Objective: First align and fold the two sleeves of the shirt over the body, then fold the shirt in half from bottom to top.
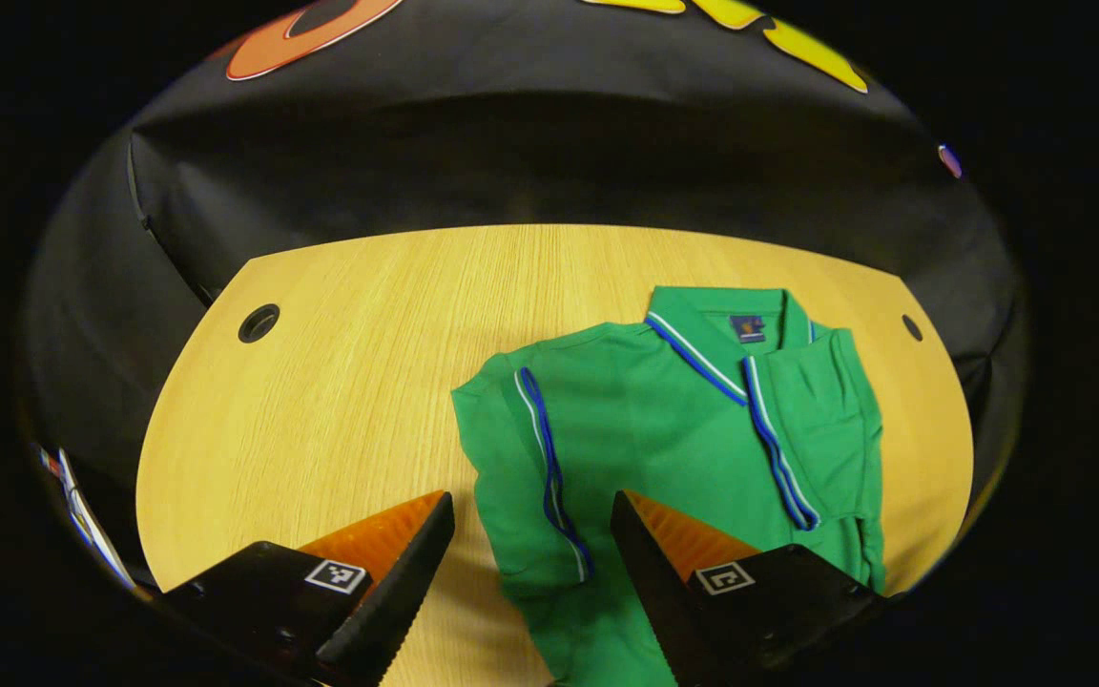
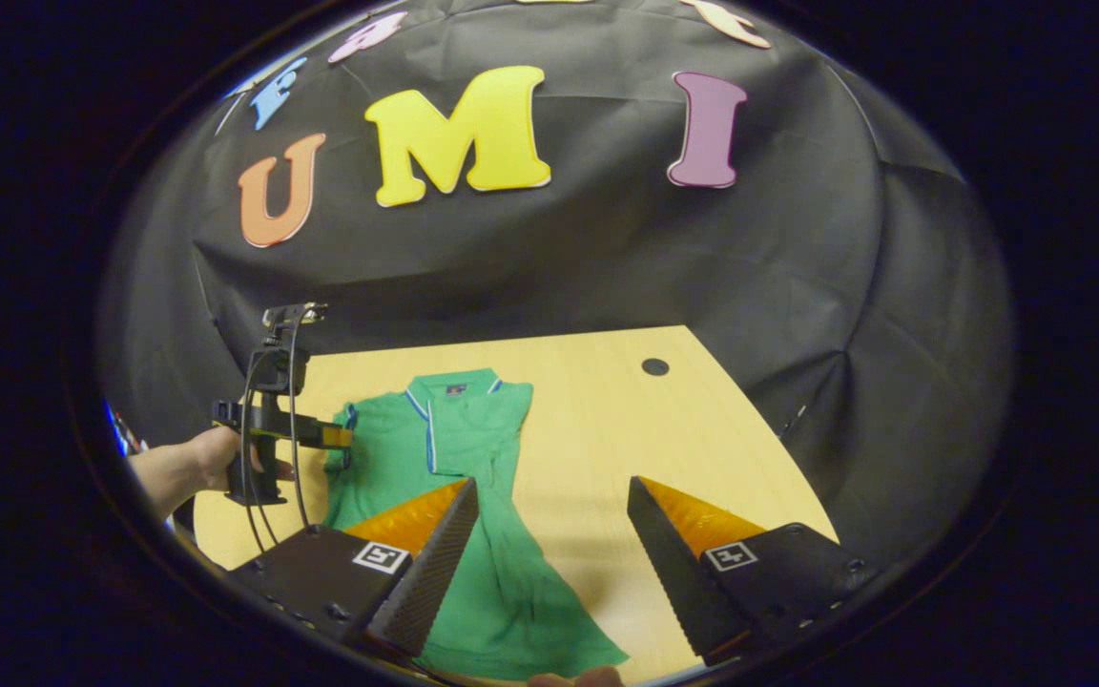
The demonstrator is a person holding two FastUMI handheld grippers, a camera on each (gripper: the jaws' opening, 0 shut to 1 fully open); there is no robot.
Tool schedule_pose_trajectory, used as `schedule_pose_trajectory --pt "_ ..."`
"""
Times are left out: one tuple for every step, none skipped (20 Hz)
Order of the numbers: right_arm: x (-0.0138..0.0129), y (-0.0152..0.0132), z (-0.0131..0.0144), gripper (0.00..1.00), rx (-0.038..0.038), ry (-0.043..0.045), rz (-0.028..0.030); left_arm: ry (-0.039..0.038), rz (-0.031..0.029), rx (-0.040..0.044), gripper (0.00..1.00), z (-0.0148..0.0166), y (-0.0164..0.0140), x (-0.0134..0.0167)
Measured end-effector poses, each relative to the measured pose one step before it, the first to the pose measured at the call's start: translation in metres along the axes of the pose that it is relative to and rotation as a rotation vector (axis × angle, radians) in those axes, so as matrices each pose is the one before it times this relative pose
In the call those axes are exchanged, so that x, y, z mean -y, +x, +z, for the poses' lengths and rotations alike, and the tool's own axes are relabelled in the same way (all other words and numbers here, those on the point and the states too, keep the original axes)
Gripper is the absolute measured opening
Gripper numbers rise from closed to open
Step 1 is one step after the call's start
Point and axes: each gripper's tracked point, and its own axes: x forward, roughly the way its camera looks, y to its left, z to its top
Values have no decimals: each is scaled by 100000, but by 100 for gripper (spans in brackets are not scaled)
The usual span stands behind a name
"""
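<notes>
Jaws wide on left gripper and right gripper; shirt sleeves folded; table

One green shirt, one wooden table, two hand-held grippers.

Green shirt with blue-and-white striped trim on pale wood-grain table.

A light wooden table stands against the black cloth wall of the booth. Two round holes (dark ones) sit near its far corners.
</notes>
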Motion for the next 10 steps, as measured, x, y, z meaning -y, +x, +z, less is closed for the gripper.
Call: schedule_pose_trajectory --pt "333 315 55 96 -653 1406 -379 604 113 -1643 100 -130 675 152" --pt "357 245 118 96 -223 680 -737 552 263 -1368 100 -108 580 49" --pt "319 192 179 96 -6 198 -568 274 -230 -1020 96 -255 380 -20" --pt "72 151 266 96 -63 132 -271 209 309 -624 86 -147 216 -78" --pt "-131 67 52 96 -41 161 319 -297 1009 -653 79 -125 99 -349" --pt "-200 84 162 96 93 52 518 -1081 10 -1021 61 -264 206 -86" --pt "-193 91 -50 96 -59 -228 496 -1249 -1520 -265 57 -96 109 290" --pt "-187 182 -58 96 -348 -266 459 -351 -1458 243 40 172 91 222" --pt "-179 49 -202 96 -494 -257 425 227 -1243 -100 39 -25 -18 76" --pt "-175 63 -88 96 -397 -202 431 670 -719 137 31 146 7 61"
